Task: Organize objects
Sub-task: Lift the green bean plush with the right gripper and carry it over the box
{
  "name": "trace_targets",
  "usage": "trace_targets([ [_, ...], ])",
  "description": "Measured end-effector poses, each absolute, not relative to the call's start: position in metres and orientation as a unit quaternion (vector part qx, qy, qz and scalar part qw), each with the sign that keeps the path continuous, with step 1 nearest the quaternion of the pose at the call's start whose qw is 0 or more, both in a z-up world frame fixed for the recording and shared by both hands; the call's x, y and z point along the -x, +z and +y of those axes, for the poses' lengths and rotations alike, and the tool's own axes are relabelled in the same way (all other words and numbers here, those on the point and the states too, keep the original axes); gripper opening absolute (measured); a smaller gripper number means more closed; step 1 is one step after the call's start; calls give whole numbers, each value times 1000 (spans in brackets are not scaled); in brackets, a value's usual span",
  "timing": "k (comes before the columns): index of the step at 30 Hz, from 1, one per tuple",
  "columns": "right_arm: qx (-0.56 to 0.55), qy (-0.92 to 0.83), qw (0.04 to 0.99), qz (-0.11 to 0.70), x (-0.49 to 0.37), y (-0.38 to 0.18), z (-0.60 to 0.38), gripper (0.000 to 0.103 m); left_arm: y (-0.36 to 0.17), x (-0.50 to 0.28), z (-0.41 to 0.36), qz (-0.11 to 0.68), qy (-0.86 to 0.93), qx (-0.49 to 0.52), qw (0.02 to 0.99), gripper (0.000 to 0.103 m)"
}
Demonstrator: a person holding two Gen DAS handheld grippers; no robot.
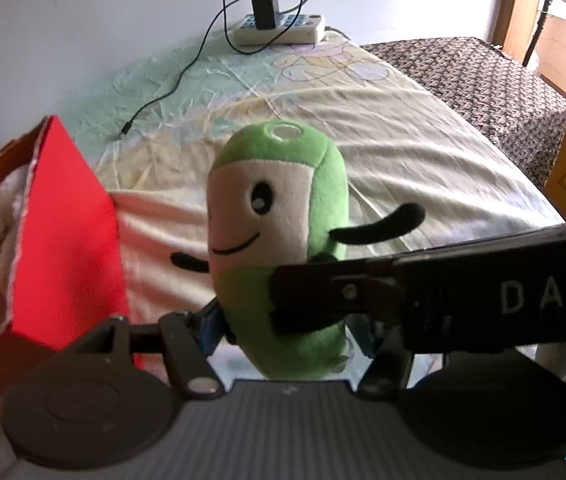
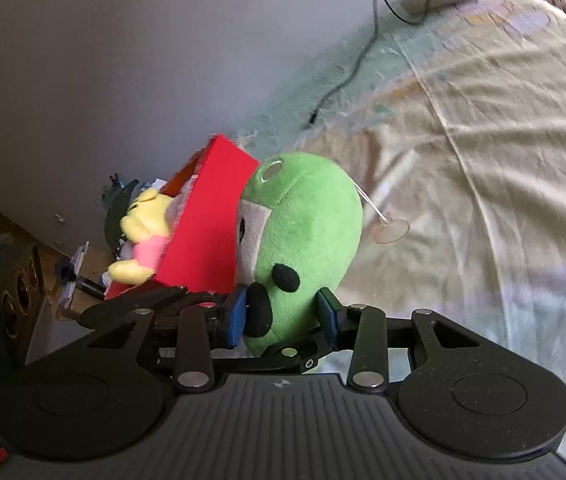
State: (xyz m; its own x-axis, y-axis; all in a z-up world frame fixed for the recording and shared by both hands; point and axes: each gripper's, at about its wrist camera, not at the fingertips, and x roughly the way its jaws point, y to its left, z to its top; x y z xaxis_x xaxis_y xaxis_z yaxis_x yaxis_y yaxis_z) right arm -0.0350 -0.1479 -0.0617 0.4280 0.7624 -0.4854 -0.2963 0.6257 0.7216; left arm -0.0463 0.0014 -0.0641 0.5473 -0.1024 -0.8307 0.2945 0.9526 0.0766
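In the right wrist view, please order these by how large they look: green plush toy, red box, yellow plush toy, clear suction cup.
1. Green plush toy, though it is nearest the camera
2. Red box, partly hidden
3. Yellow plush toy
4. Clear suction cup

Between the matt black plastic tongs' blue pads (image 2: 236, 317) sits a fuzzy green plush toy (image 2: 307, 232), beside a smooth red cardboard box (image 2: 207, 236), above a wrinkled, slightly glossy cotton sheet (image 2: 483, 140).

A home bedroom: a bed (image 1: 383, 128) with a rumpled sheet, a power strip (image 1: 283, 30) by the wall.
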Motion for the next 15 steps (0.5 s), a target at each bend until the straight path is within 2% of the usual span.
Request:
trace_targets([
  [15,-255,342,837,342,98,-20,-72,41,-13,116,77,374,-134,-135,908,64],
])
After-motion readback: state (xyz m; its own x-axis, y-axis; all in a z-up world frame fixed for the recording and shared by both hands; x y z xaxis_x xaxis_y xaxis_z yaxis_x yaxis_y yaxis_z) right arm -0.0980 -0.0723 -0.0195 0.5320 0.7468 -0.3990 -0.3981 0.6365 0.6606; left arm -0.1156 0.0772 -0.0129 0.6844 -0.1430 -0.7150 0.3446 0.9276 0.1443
